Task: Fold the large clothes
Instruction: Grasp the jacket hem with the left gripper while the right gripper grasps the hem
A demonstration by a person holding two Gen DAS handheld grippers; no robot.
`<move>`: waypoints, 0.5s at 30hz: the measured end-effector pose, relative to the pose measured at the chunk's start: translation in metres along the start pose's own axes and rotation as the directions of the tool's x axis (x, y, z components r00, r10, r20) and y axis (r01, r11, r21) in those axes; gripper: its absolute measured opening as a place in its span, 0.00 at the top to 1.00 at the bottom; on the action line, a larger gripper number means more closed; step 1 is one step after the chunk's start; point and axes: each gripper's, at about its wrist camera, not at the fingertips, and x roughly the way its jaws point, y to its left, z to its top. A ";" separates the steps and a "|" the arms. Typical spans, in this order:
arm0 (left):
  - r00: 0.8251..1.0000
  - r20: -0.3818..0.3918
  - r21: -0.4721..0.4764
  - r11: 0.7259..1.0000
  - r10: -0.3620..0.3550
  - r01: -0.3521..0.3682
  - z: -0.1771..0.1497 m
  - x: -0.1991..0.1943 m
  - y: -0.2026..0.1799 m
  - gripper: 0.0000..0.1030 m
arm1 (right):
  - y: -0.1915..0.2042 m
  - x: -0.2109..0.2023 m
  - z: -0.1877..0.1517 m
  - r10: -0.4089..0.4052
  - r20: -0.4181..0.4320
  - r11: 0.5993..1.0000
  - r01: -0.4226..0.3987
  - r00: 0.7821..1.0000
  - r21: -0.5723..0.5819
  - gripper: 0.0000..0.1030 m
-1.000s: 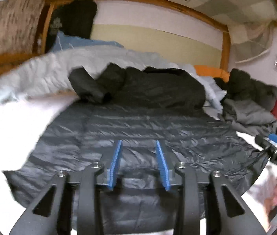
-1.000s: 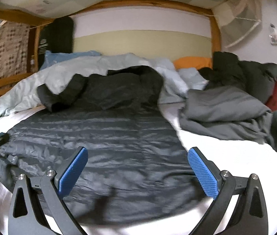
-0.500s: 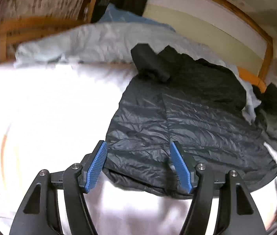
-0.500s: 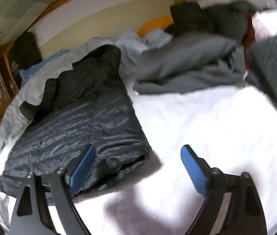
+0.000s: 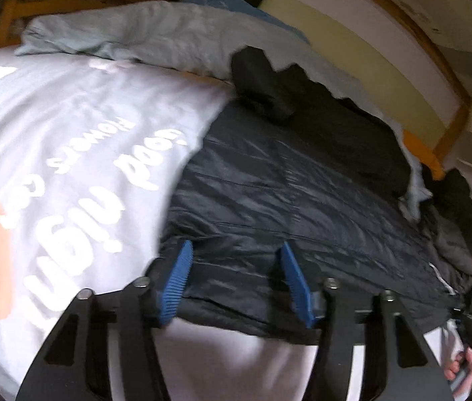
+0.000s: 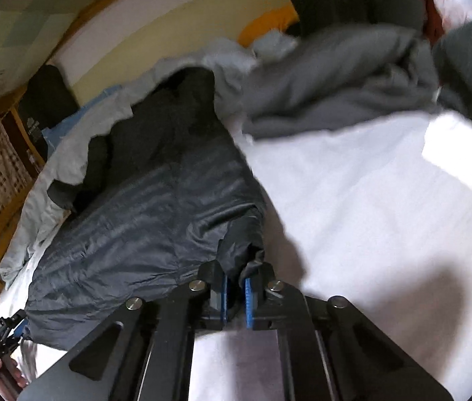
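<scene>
white bed sheet [image 6: 352, 200] under dark jacket [image 6: 155, 207].

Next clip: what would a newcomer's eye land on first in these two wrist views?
A shiny dark quilted puffer jacket lies spread across the white printed bedsheet, filling the middle of both views. The right gripper has just closed and pinches the jacket's near corner, while the left gripper straddles the opposite hem corner, jaws apart. A crumpled grey blanket sits beyond, toward the wooden headboard.
</scene>
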 end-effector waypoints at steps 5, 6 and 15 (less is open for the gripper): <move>1.000 -0.005 -0.033 0.999 -0.002 0.002 -0.005 -0.012 0.009 0.47 | 0.013 -0.025 0.009 -0.026 0.076 0.997 0.032 0.997 -0.070 0.93; 1.000 -0.006 -0.025 1.000 0.005 -0.005 -0.008 -0.013 0.008 0.46 | 0.016 -0.026 0.009 -0.038 0.085 0.996 0.045 0.996 -0.082 0.93; 0.991 0.030 0.019 0.992 0.128 -0.128 -0.008 -0.022 0.001 0.20 | -0.001 -0.036 0.004 -0.088 0.090 0.995 0.091 0.992 -0.029 0.93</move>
